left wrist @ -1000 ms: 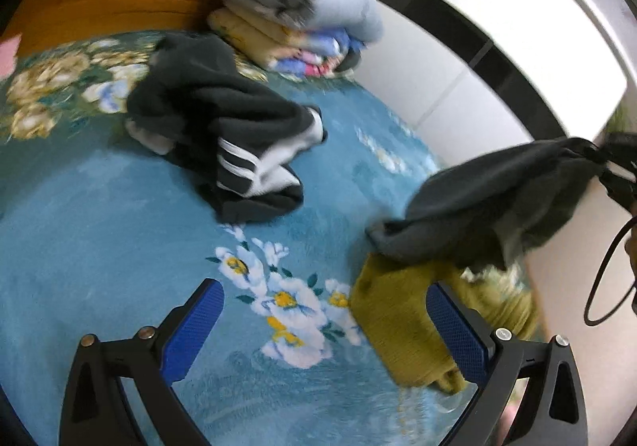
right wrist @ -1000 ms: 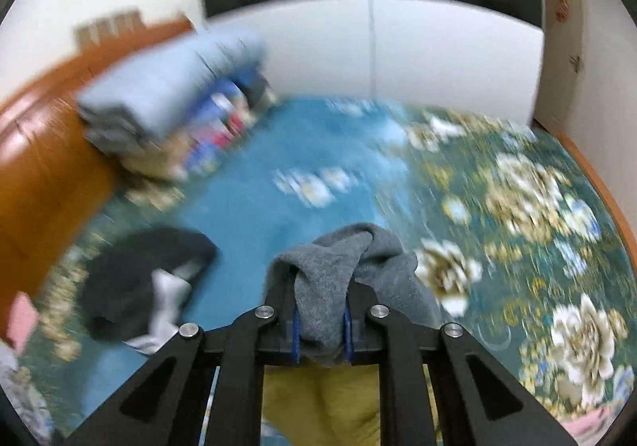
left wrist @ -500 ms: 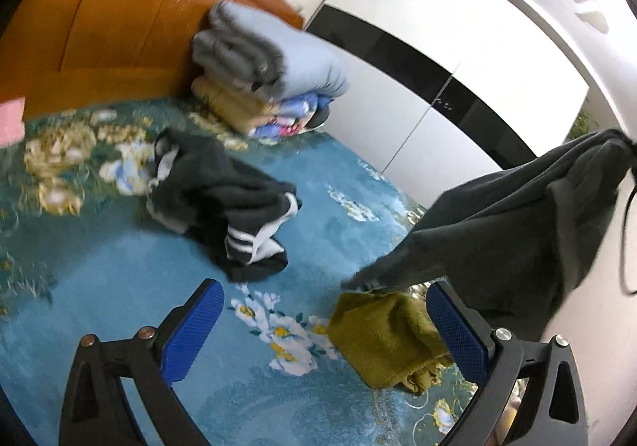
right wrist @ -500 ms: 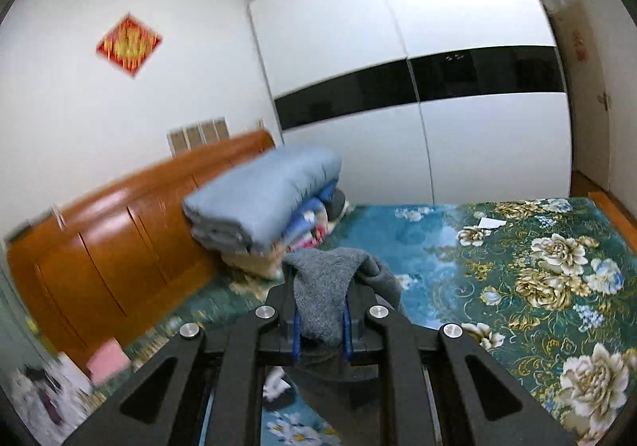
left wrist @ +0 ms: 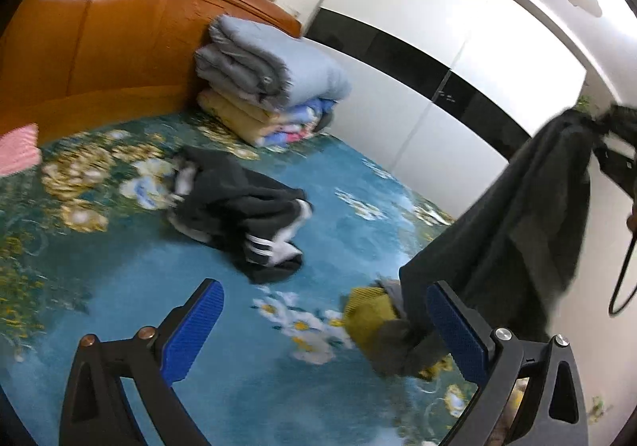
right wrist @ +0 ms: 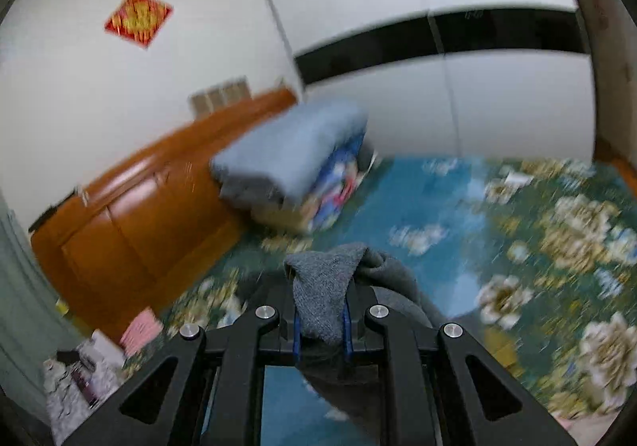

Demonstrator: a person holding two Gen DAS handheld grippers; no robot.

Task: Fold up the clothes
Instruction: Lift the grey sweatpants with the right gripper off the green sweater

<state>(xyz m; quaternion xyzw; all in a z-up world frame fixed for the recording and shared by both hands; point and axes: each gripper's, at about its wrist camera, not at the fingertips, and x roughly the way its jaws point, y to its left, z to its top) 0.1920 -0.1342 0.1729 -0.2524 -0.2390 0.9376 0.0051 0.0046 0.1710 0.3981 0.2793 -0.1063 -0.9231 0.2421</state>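
Note:
My right gripper (right wrist: pixel 320 316) is shut on a grey knitted garment (right wrist: pixel 324 294) and holds it up high above the bed. In the left wrist view the grey garment (left wrist: pixel 517 223) hangs at the right, its lower end trailing onto a mustard-yellow garment (left wrist: pixel 368 316) on the bed. My left gripper (left wrist: pixel 324 320) is open and empty, low over the blue floral bedspread (left wrist: pixel 119 286). A black garment with white stripes (left wrist: pixel 243 207) lies crumpled in the middle of the bed.
A stack of folded quilts (left wrist: pixel 266 95) sits against the orange wooden headboard (left wrist: pixel 99 32). White wardrobe doors with a black band (left wrist: pixel 438 59) stand beyond the bed. A pink item (left wrist: pixel 18 149) lies at the far left.
My right gripper has lifted the grey garment higher, so it now hangs long over the yellow garment. My left gripper has tilted upward and stayed open.

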